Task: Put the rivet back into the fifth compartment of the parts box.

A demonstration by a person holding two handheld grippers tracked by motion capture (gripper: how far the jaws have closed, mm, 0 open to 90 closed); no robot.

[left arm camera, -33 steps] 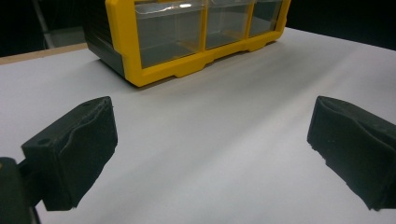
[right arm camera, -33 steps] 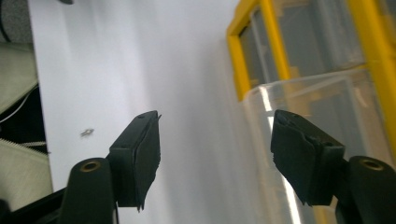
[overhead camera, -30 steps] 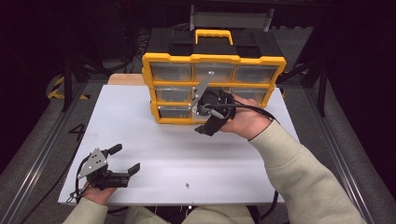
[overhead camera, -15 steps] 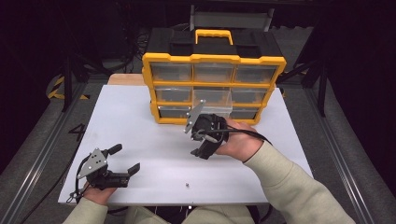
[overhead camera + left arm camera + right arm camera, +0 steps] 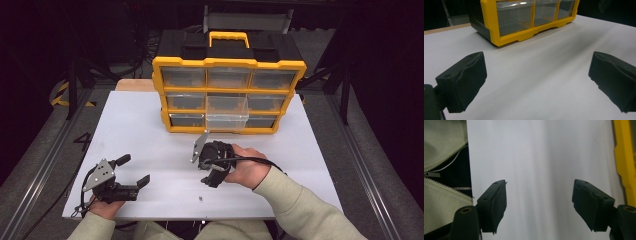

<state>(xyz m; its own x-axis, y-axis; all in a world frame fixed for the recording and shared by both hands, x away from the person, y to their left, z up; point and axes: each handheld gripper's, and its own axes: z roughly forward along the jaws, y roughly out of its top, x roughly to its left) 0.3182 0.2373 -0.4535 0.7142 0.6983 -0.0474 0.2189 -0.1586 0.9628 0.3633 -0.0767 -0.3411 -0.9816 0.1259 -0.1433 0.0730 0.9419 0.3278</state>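
the right gripper [image 5: 212,172], jaws apart and empty, is hanging just above a tiny screw-like part [image 5: 200,198] lying on the white table [image 5: 140,130]; light, hard and slippery, it probably needs pinching across its middle.

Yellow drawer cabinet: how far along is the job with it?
Done: one clear middle drawer stands pulled out of the cabinet. In hand: the right gripper, jaws open and empty, hangs above the table near a tiny part. Left, probably: pick that part up, drop it in the drawer, shut it. The left gripper rests open.
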